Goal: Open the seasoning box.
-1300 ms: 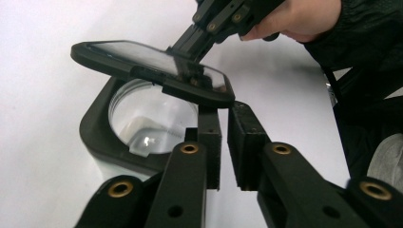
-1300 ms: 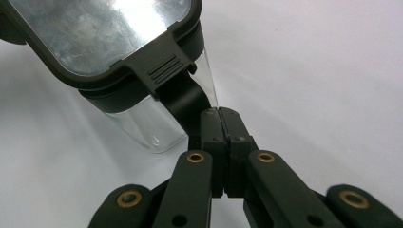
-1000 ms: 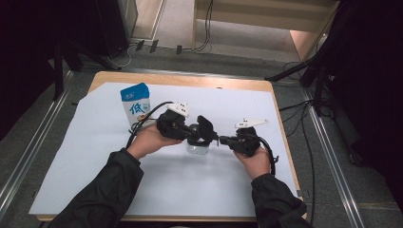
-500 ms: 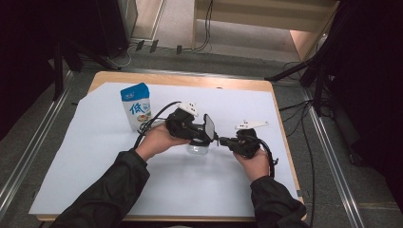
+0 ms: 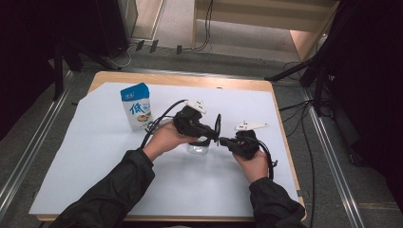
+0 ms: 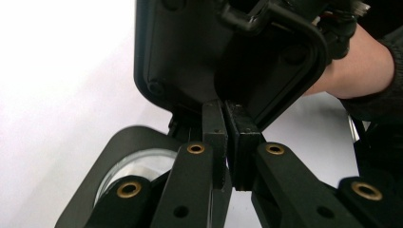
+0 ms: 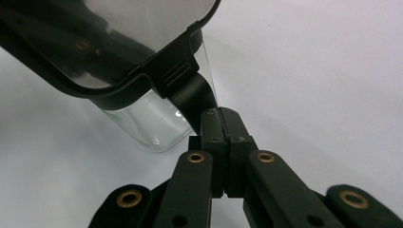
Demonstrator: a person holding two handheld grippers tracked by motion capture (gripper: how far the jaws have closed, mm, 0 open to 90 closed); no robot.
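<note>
A small clear glass container [image 5: 198,147] stands on the white sheet between my hands. Its black-framed lid [image 5: 217,125] is tipped up on edge above it. My left gripper [image 5: 212,135] reaches in from the left. In the left gripper view this left gripper [image 6: 224,107] is shut on the lid's [image 6: 190,52] black rim, with the glass container's mouth [image 6: 138,164] below it. My right gripper [image 5: 224,141] comes from the right. The right gripper view shows the right gripper [image 7: 220,113] shut on a black tab [image 7: 190,97] under the lid [image 7: 102,92], beside the container's clear wall [image 7: 147,124].
A blue and white milk carton [image 5: 137,107] stands upright to the left of my left hand. The white sheet [image 5: 85,156] covers most of the wooden table [image 5: 280,123]. Cables trail from both grippers, and metal rails run along the floor on both sides.
My left hand has shifted to the right, toward the right gripper, taking the lid with it. The right hand and the carton have kept still.
</note>
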